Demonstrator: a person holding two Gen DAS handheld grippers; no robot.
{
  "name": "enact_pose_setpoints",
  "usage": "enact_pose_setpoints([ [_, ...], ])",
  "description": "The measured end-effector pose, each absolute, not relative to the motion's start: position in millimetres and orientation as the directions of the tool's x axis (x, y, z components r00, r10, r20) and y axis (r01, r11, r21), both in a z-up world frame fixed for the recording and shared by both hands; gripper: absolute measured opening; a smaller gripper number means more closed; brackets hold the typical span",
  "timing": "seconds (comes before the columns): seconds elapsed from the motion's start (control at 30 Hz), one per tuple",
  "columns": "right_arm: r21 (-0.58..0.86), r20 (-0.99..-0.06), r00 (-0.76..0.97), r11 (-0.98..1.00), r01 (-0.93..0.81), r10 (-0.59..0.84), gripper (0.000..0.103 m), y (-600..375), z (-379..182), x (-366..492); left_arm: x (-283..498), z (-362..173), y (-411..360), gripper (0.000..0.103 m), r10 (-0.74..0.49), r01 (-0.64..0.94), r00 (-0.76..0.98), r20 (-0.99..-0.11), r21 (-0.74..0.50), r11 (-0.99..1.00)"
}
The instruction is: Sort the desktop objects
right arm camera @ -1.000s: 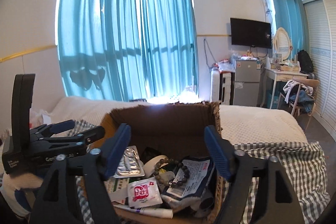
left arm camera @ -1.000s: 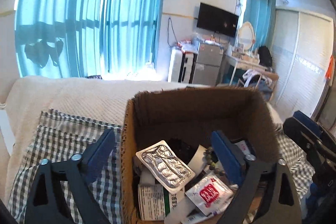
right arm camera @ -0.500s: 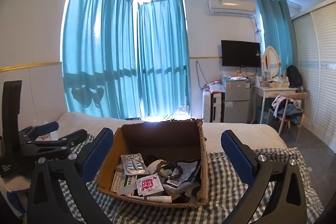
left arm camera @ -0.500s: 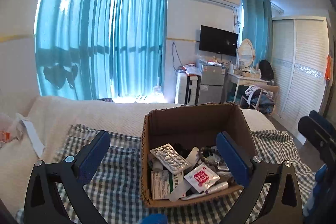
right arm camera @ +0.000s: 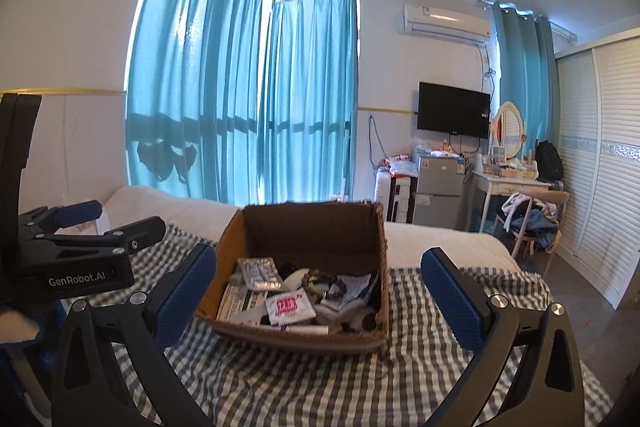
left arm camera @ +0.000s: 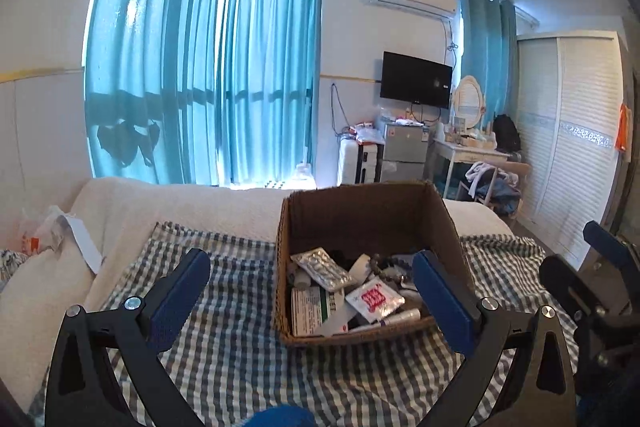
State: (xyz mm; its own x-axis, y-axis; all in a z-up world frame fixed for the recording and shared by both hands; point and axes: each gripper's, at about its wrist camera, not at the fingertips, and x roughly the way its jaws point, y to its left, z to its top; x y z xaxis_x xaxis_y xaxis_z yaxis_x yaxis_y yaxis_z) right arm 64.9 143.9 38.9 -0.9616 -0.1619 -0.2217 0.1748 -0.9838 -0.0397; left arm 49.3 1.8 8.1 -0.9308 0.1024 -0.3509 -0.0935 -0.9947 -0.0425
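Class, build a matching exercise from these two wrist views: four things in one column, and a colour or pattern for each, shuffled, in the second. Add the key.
1. cardboard box
2. tablecloth
3. sachet
4. blister pack

A. silver
B. white with red print
C. brown
D. grey and white check

Pairs: 1-C, 2-D, 3-B, 4-A

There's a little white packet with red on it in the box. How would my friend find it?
Look for the brown cardboard box sitting on the checked cloth. Inside, near the front edge, a small white sachet lies on top of the pile. It is the only thing there with a bright red square printed on it; the foil pill sheet beside it is plain silver.
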Motion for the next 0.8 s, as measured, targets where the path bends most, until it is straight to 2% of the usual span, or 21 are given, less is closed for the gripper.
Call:
enact_pose_setpoints([
  [0.33,-0.036,-0.304,-0.941,-0.985,0.167,-0.148,0.103,147.3,0.0,65.1,47.9,-33.6,-3.3,0.103,0.097,-0.081,-0.901,-0.424,-0.057,-0.995],
  [0.8,-0.003,-0.317,-0.938,-0.989,0.151,-0.142,0.103,153.0,-2.8,61.1,50.0,-36.8,1.3,0.103,0.095,-0.079,-0.904,-0.416,-0.056,-0.995],
])
